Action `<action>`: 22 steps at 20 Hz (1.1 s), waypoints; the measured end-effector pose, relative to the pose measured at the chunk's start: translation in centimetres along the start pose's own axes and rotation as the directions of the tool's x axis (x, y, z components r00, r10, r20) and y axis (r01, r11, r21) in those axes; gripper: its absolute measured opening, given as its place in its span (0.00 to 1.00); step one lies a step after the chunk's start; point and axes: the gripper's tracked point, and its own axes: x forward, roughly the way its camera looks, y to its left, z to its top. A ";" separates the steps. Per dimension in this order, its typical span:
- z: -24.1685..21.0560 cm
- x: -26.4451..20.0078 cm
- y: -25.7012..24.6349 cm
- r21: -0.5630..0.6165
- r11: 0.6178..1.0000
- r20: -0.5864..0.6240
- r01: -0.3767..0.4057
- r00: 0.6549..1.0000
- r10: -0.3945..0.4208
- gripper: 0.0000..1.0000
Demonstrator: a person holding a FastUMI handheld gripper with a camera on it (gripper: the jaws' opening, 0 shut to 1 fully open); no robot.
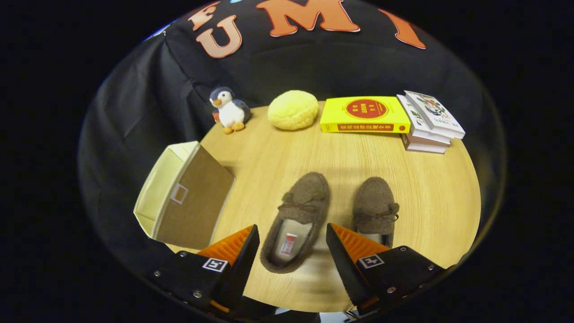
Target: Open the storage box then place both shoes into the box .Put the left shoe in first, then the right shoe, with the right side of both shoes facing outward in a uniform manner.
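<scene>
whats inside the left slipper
Inside the left slipper, which lies between the open gripper fingers, a pale lining with a small label shows at the heel. The toe end is covered by the upper.

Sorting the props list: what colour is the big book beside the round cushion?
Bright yellow with a red circle on its cover, clearest in the gripper view, far beyond the open gripper.

No readable text. Flat yellow book (365, 115) has a red round emblem and red spine strip, characters too small. White label (287, 244) inside the brown fuzzy left slipper (296, 222): illegible.
</scene>
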 end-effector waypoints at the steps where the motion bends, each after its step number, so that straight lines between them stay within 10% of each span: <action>1: -0.5 0.8 -0.4 -0.005 1.000 -0.029 0.012 1.000 -0.012 0.85; 14: -1.8 7.6 -4.2 0.016 0.984 -0.170 0.180 0.970 -0.175 0.59; 22: -2.7 9.2 -3.3 0.078 0.978 -0.146 0.192 0.973 -0.179 0.14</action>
